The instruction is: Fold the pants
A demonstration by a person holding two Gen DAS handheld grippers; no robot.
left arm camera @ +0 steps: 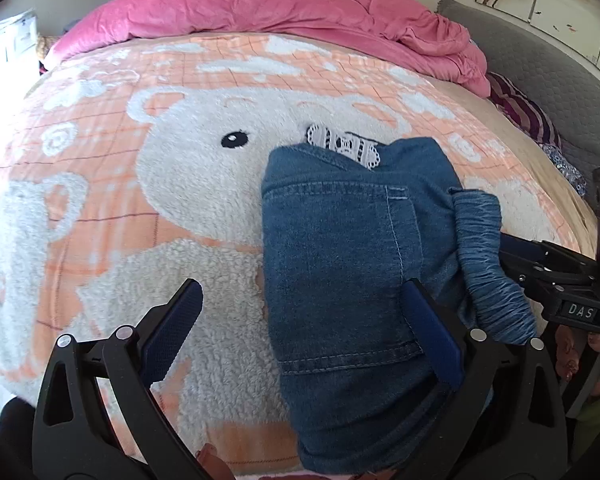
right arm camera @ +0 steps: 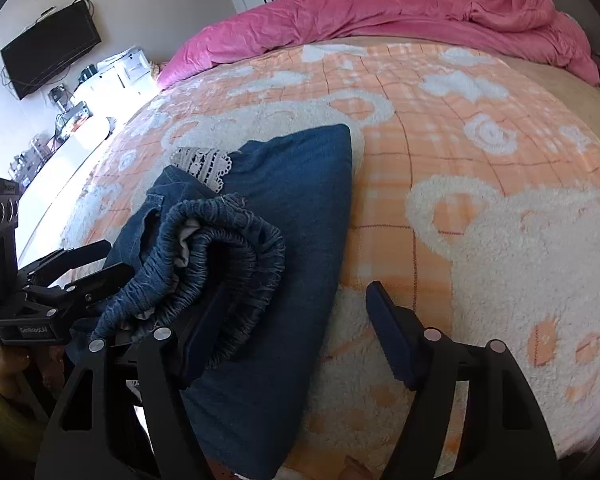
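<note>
1. Left gripper (left arm camera: 300, 328): jaws spread wide, nothing pinched. Its right pad sits over the denim pants (left arm camera: 340, 264); the left pad hangs over bare blanket at 9 o'clock of the bundle.
2. Right gripper (right arm camera: 296, 340): jaws apart, no clamp visible. The left pad is against the bunched elastic waistband (right arm camera: 220, 248), the right pad over the blanket; whether it actually touches the fabric I cannot tell.
3. Pants: already a compact folded bundle, back pocket up, white lace trim (left arm camera: 342, 145) sticking out at its 12 o'clock end, waistband rolled loose along the side at 3 o'clock in the left view.
4. Risk: the waistband roll looks unsecured and could spring open if a pad snags it. Probably a one-sided pinch would drag the whole bundle and undo the fold on the fluffy pile.
5. Surface: peach fleece bear-print blanket (left arm camera: 140, 200) on a bed, soft and grippy.
6. Room: pink duvet (left arm camera: 260, 12) heaped at 12 o'clock, wall TV (right arm camera: 50, 50) at 10 o'clock in the right view, white wardrobe doors behind.
</note>
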